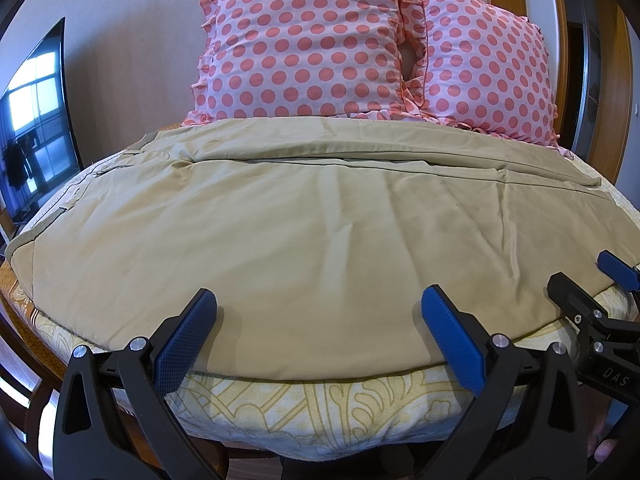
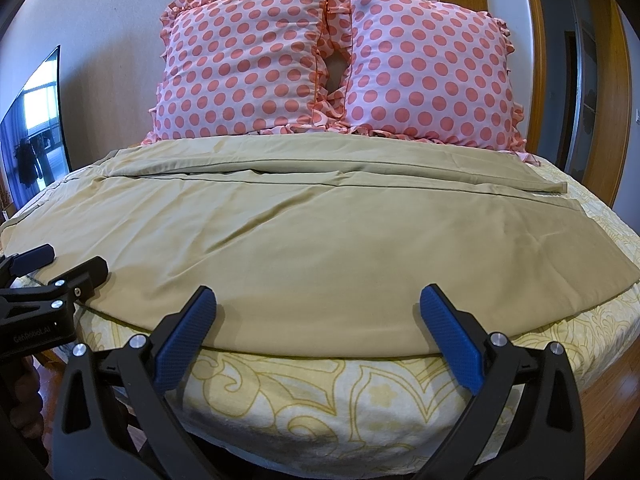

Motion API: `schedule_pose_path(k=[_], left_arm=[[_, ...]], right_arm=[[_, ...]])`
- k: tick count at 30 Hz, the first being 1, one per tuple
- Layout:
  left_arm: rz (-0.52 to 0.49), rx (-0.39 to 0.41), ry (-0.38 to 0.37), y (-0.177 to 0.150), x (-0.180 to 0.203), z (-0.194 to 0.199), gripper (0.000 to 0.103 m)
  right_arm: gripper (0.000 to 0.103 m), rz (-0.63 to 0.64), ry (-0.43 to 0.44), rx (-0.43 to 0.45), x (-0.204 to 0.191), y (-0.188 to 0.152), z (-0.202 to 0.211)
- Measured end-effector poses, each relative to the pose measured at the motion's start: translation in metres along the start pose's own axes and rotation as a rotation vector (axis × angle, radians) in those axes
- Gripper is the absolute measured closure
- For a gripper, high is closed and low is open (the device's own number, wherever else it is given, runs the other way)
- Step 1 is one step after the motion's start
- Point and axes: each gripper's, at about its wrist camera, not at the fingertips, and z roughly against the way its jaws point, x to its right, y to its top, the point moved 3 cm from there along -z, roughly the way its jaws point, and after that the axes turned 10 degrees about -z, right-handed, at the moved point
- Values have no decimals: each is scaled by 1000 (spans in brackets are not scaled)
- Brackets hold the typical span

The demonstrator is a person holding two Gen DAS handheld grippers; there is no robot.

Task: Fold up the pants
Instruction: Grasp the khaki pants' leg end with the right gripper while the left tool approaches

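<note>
Tan pants (image 1: 320, 220) lie spread flat across the bed, waistband at the left, leg hems at the right; they also show in the right wrist view (image 2: 320, 248). One leg lies behind the other, with a long seam between them. My left gripper (image 1: 320, 316) is open and empty, at the pants' near edge. My right gripper (image 2: 318, 316) is open and empty, at the same near edge further right. Each gripper shows in the other's view: the right gripper (image 1: 588, 276) and the left gripper (image 2: 72, 264), both open over the pants' edge.
The bed (image 2: 320, 400) has a yellow patterned sheet. Two pink polka-dot pillows (image 1: 304, 44) (image 2: 432, 72) stand against the wall behind the pants. A TV screen (image 1: 36, 128) is at the left. A wooden door frame (image 2: 536, 60) is at the right.
</note>
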Motion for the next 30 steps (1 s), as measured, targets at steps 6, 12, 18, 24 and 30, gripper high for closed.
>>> schedule_pose_path(k=[6,12,18,24,30], left_arm=[[-5,-54,-21,9,-1,0,1],[-7,-19,-2,45,-17,2,1],[-17,40,42,99,-30,-18,1],[33,-23,17,113,-45,-69,1],[173,20,-155,112,-62,-74,1]], right_arm=[[2,24,64,-73,8,8,-3],[2,-107,9,-31,72,87,-3],[2,-219,-222,-57,153,179,-78],[20,-444,-420,-191,239,235,-208],[32,-595,-599,-224,297,260,-285]])
